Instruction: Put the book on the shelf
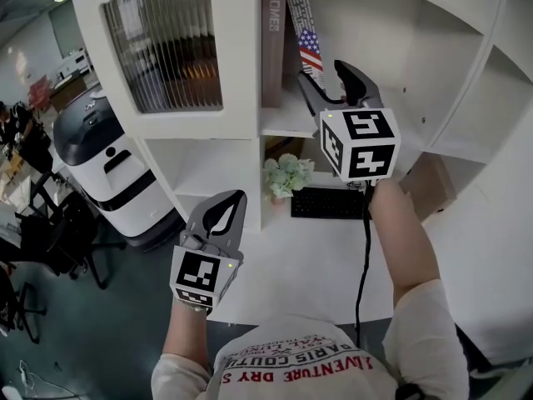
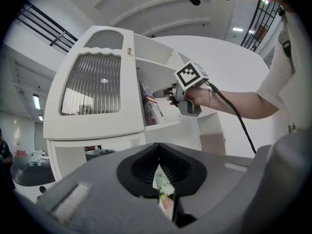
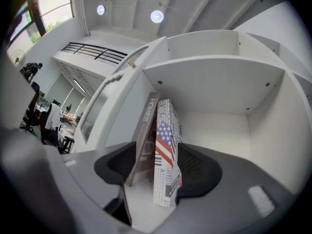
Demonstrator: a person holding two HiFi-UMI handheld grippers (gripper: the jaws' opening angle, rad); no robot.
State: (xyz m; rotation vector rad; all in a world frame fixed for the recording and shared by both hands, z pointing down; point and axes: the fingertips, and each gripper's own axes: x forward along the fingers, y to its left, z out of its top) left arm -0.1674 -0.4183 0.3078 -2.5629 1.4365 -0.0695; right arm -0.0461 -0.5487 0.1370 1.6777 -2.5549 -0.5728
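The book with a stars-and-stripes cover (image 1: 306,40) stands on the upper shelf (image 1: 287,125), leaning left against a brown book marked HOMES (image 1: 273,40). In the right gripper view the flag book (image 3: 165,155) sits between the spread jaws of my right gripper (image 3: 157,165), with a clear gap on its left side. From the head view my right gripper (image 1: 329,86) reaches into that compartment, open. My left gripper (image 1: 229,211) hangs low over the desk edge, shut and holding nothing. The left gripper view shows the flag book (image 2: 152,108) and the right hand at the shelf.
A ribbed-glass cabinet door (image 1: 166,48) is left of the books. Below the shelf, a small green plant (image 1: 287,175) and a black keyboard (image 1: 326,202) lie on the white desk (image 1: 308,265). A brown box (image 1: 429,182) stands right. A white-and-black machine (image 1: 108,165) stands left.
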